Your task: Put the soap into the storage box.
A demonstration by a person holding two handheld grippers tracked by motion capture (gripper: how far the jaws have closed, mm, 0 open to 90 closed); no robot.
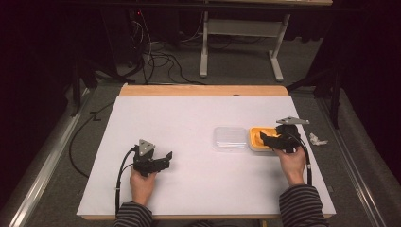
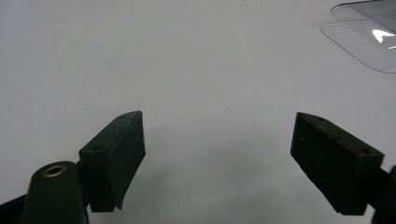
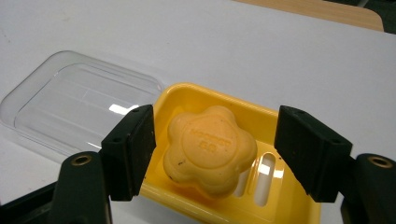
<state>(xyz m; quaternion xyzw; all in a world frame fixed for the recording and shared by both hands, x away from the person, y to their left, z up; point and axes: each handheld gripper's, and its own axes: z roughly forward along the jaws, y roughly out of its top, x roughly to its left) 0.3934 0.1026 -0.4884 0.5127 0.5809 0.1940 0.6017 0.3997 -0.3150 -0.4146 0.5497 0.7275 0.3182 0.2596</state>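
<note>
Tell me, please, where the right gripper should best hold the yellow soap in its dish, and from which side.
Probably across the soap's lobed sides, coming from above: it lies flat in the yellow dish, whose low walls block a sideways approach. The right gripper already has its jaws open either side of it.

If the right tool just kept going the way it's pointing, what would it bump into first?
Most likely the yellow flower-shaped soap sitting in the yellow dish: the right tool has its jaws open to either side of it. Depth is hard to judge.

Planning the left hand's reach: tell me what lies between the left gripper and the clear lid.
Nothing: in the high view, bare white table separates the left gripper from the clear lid.
</note>
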